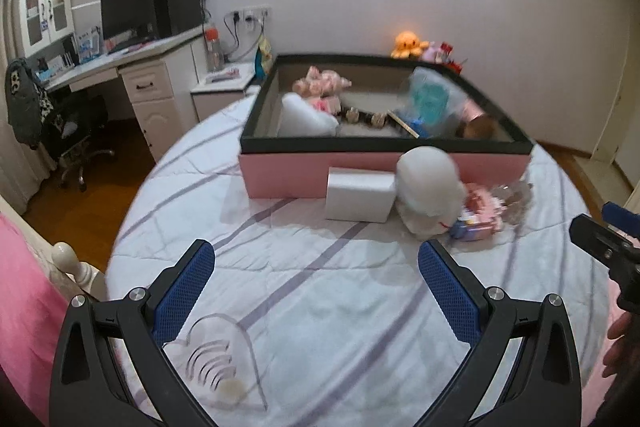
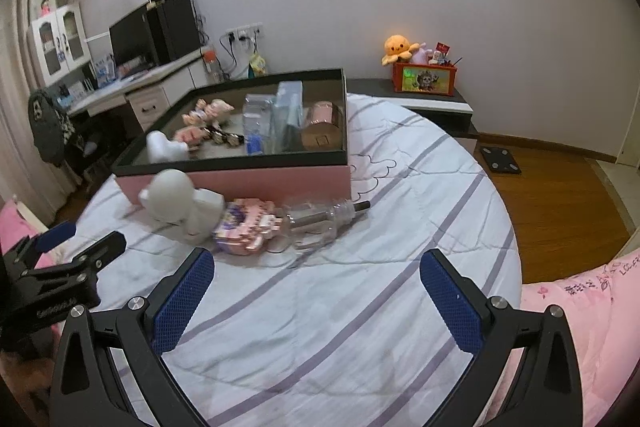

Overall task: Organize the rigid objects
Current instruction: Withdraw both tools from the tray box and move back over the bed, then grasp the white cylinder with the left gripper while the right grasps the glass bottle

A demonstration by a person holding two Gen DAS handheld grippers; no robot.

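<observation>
A pink box with a black rim [image 1: 384,145] [image 2: 236,167] sits on the bed and holds several items. In front of it lie a white astronaut-like figure [image 1: 428,193] [image 2: 180,207], a white block [image 1: 358,195], a pink brick model [image 1: 480,215] [image 2: 248,227] and a clear plastic bottle [image 2: 320,221] [image 1: 514,197]. My left gripper [image 1: 316,267] is open and empty, short of the white block. My right gripper [image 2: 318,275] is open and empty, just short of the bottle. A clear heart-shaped piece [image 1: 218,363] lies under the left gripper.
The bed has a white quilt with purple stripes [image 2: 360,307] and a pink blanket [image 2: 580,315] at the right. A desk with a monitor [image 1: 128,7] stands at the left. A red toy box [image 2: 424,79] with an orange plush [image 2: 396,47] sits on a low cabinet.
</observation>
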